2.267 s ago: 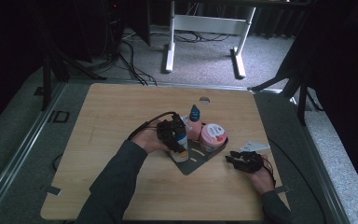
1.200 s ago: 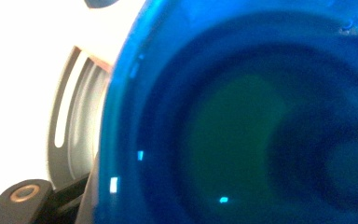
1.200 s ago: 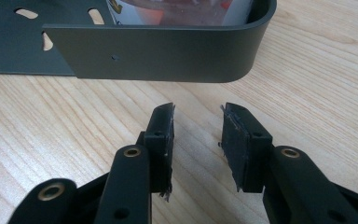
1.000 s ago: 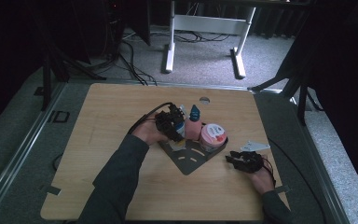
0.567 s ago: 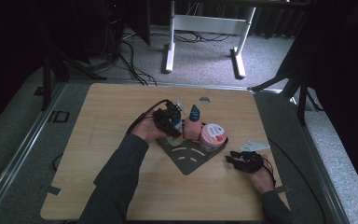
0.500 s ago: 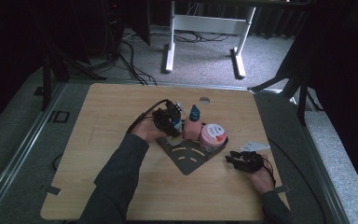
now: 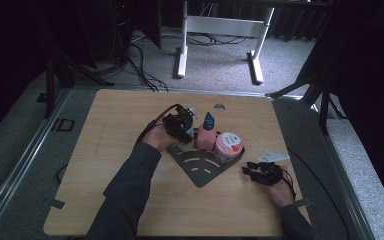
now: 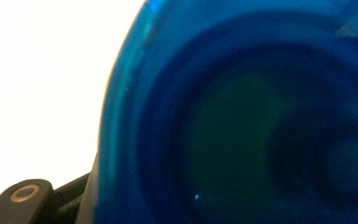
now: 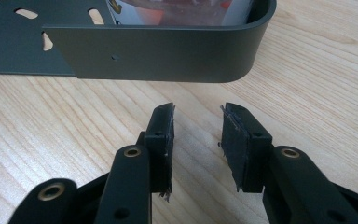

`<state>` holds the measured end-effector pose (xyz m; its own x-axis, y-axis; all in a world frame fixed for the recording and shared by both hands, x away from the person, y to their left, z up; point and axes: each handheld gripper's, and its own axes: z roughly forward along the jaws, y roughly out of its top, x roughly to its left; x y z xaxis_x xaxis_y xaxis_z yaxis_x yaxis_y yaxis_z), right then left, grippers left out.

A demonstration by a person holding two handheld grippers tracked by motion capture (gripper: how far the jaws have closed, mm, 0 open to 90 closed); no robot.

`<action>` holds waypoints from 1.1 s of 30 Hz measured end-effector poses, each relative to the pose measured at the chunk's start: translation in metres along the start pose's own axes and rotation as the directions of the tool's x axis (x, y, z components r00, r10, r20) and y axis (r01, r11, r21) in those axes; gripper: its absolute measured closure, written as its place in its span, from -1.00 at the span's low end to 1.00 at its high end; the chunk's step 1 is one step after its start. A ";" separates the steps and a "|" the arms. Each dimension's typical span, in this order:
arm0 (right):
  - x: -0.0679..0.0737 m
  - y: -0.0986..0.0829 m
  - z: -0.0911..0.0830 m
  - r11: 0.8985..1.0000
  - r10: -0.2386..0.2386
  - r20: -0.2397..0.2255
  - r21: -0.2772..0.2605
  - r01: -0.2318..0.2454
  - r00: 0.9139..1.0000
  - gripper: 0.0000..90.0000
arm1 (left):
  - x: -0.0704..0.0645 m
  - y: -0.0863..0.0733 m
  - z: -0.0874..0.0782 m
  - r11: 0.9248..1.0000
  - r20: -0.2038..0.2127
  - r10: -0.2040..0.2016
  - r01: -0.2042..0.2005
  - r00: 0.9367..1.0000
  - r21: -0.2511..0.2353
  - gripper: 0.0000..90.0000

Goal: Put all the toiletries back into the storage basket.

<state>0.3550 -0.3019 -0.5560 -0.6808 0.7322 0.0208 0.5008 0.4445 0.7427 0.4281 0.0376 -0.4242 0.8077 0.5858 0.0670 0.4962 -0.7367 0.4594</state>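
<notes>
High view: left gripper (image 7: pixel 179 125) clamps bottle (image 7: pixel 187 114) beside rack (image 7: pixel 200 165).

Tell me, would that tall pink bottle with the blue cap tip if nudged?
Probably, if pushed high: the pink bottle stands upright, tall and narrow. The round tub close beside it might stop a fall that way. It looks like smooth plastic, so possibly slippery.

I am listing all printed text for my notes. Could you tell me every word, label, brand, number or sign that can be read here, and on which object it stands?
No text can be read in these pictures.
Pink-lidded tub: the lid bears a red mark, too small to read; in the right gripper view its label is cut off.
Pink bottle: no print that can be made out.
Blue object at the left gripper: blurred, no text.
</notes>
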 end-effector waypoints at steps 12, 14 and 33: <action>0.000 0.000 0.000 1.000 0.001 -0.001 0.000 -0.001 1.000 0.42 | 0.005 0.001 0.006 1.000 0.002 -0.013 0.013 1.000 0.010 0.23; 0.000 0.000 0.000 1.000 0.001 0.000 0.000 -0.001 1.000 0.42 | 0.006 0.002 0.006 1.000 0.004 -0.016 0.016 1.000 0.011 0.23; 0.000 0.000 0.000 1.000 0.002 -0.002 0.000 -0.002 1.000 0.43 | 0.013 0.008 0.013 0.999 -0.012 -0.035 0.035 0.999 0.032 0.23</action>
<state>0.3551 -0.3022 -0.5561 -0.6806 0.7323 0.0236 0.5020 0.4427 0.7430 0.4468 0.0351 -0.4313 0.7862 0.6150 0.0613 0.5341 -0.7259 0.4333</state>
